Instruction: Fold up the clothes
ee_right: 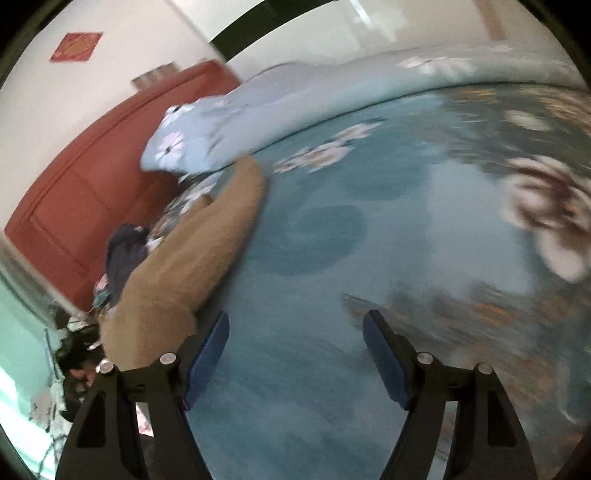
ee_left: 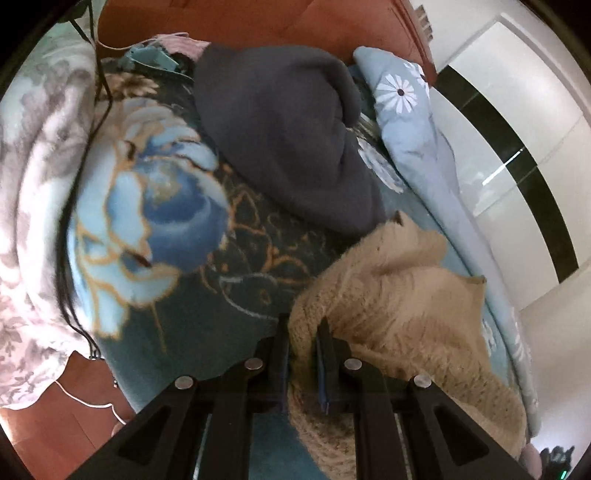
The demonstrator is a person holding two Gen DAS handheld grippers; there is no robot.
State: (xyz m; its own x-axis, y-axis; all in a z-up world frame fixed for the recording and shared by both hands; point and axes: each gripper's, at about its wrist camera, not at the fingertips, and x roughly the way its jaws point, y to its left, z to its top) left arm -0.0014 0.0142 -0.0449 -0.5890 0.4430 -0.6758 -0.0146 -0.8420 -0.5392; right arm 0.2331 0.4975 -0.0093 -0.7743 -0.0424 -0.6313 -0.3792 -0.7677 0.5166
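1. On the bed (ee_right: 314, 369), covered with a teal floral blanket, the tan knitted sweater (ee_left: 402, 314) lies bunched near the edge. A dark grey garment (ee_left: 280, 140) lies beyond it, toward the red headboard (ee_left: 229, 22), and looks like a loose heap (whether it is already folded, I cannot tell).
2. The left gripper (ee_left: 303, 354) has its jaws nearly closed on a thick ribbed edge of the sweater; the knit passes between the two pads and hangs down below them.
3. From this grip the rest of the sweater spreads forward and to the right of the left gripper, still crumpled and not flat.
4. The right gripper (ee_right: 295, 343) has its jaws wide apart and holds nothing. It hovers low above bare blanket.
5. In the right wrist view the sweater lies to the left of the right gripper, and its long axis runs away from the camera toward the pale blue pillow (ee_right: 207, 144).
6. The left hand is therefore clearly nearer. I judge that the free right gripper would need to travel left to reach a second edge of the sweater.
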